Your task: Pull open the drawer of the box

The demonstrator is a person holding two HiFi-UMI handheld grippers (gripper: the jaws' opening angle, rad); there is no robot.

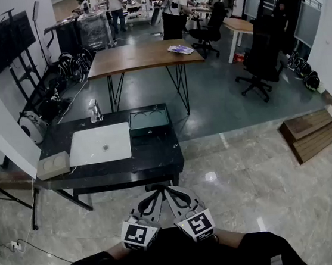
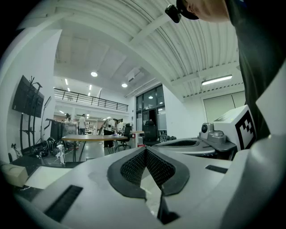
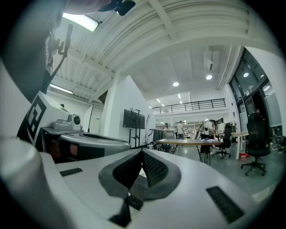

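- Left gripper [image 1: 152, 195]: fingers [image 2: 134, 166] were closed tip to tip, with nothing between them.
- Right gripper [image 1: 173, 192]: fingers [image 3: 152, 169] were likewise closed and empty.
- Both grippers were held side by side close to the person's body, short of the black table [image 1: 157, 157] and well apart from the box [image 1: 148, 119].
- Box: dark, it stood on the table's far right part, just beside a white tray [image 1: 100, 144].
- Beige block [image 1: 53, 165]: it sat at the table's left edge.

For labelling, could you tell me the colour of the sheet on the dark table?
The sheet is white; clearest in head view.

Bare tabletop [image 1: 156, 154] before the box [image 1: 149, 120]
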